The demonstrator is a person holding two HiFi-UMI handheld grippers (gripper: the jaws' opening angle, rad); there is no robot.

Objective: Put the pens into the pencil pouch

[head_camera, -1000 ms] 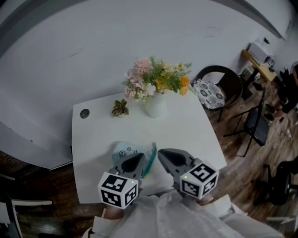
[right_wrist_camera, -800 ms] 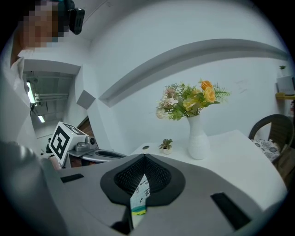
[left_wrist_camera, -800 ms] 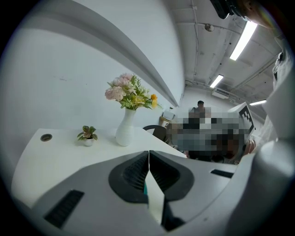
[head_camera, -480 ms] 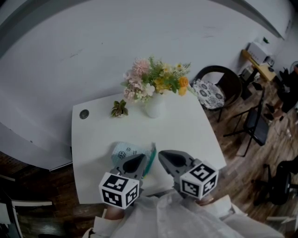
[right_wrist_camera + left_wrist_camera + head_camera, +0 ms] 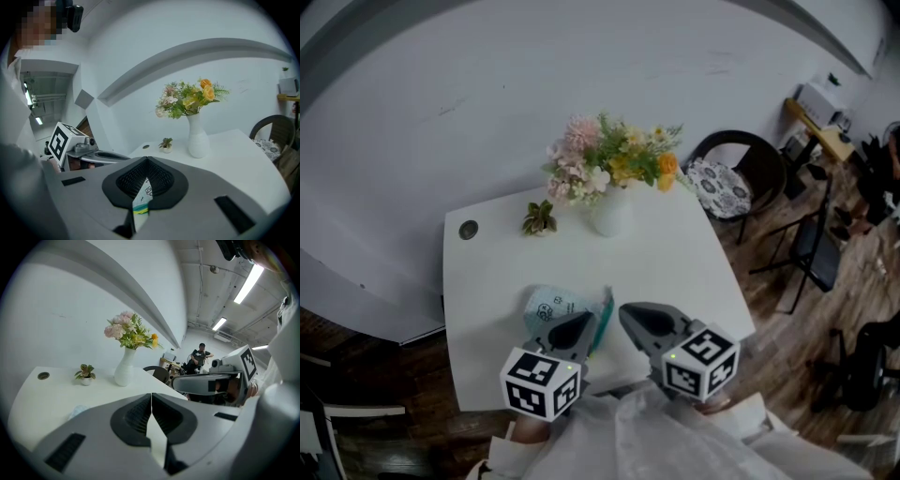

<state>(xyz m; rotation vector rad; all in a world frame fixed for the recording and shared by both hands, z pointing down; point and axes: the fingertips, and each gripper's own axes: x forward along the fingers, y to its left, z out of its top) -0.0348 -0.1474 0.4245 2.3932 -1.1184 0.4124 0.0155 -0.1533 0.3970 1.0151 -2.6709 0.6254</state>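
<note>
The pencil pouch (image 5: 555,306), pale teal with small prints, lies flat on the white table (image 5: 675,258) near its front edge. A green strip (image 5: 602,323) runs along the pouch's right side; I cannot tell whether it is a pen or the pouch's edge. My left gripper (image 5: 581,320) hovers over the pouch's near end, jaws shut with nothing between them (image 5: 151,394). My right gripper (image 5: 623,309) sits just right of the pouch, also shut (image 5: 146,159); a bit of printed pouch (image 5: 143,194) shows through the slot behind its tips. No separate pen is visible.
A white vase with flowers (image 5: 611,214) stands at the table's back middle, a small potted plant (image 5: 540,218) to its left, and a round cable hole (image 5: 468,229) near the back left corner. Chairs (image 5: 741,183) and clutter stand on the wooden floor to the right.
</note>
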